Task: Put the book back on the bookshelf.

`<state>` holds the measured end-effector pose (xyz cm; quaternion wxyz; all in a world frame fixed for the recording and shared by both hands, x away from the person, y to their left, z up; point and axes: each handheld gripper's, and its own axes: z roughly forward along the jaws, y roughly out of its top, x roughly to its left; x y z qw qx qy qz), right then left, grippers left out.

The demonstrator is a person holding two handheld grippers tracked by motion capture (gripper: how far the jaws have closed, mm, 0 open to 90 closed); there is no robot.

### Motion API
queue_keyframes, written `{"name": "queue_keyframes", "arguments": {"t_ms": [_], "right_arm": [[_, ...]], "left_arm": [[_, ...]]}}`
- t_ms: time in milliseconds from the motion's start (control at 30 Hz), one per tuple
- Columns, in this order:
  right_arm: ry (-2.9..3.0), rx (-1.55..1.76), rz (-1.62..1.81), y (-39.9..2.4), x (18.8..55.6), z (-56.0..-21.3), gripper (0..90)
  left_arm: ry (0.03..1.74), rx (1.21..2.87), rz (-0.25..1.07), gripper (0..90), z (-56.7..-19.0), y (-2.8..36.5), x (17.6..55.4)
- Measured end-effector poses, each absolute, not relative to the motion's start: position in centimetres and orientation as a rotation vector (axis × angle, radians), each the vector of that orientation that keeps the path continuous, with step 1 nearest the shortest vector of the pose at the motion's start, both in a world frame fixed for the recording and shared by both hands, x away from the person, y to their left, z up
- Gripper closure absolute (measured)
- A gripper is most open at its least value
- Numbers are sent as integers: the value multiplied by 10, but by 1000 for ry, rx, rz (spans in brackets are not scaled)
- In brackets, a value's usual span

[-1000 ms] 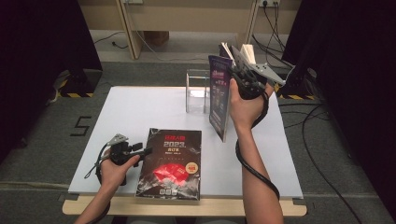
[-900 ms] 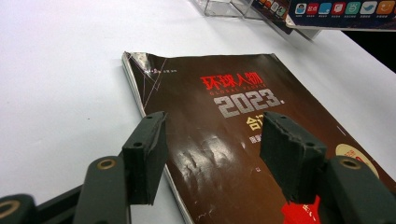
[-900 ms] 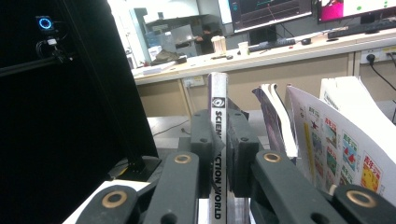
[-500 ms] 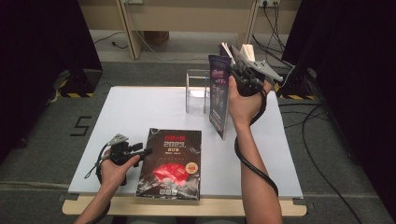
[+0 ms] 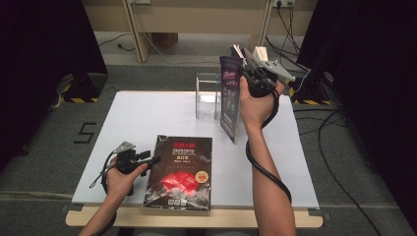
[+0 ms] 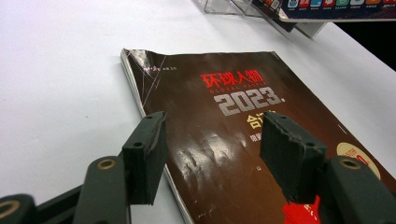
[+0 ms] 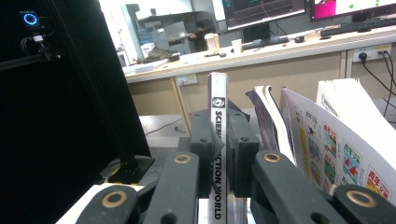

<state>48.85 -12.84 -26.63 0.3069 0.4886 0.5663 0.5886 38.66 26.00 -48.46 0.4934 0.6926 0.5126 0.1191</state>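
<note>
Bright overhead light whitens the table point(image 5: 147, 118), surroundings fall dark, and both close views look soft.

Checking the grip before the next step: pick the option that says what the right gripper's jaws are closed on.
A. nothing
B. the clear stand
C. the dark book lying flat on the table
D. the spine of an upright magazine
D: in the right gripper view the right gripper has its jaws pressed on the white spine of the upright magazine, lettered SCIENCE WORLD.
</note>
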Motion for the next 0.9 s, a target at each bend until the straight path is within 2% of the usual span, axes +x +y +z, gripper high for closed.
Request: {"name": "queue_keyframes", "arguments": {"t_ms": [900], "right_arm": [[1475, 1302, 1531, -123, 506, -264, 833]], "left_arm": [[1248, 1679, 282, 405, -485, 262, 387]]}}
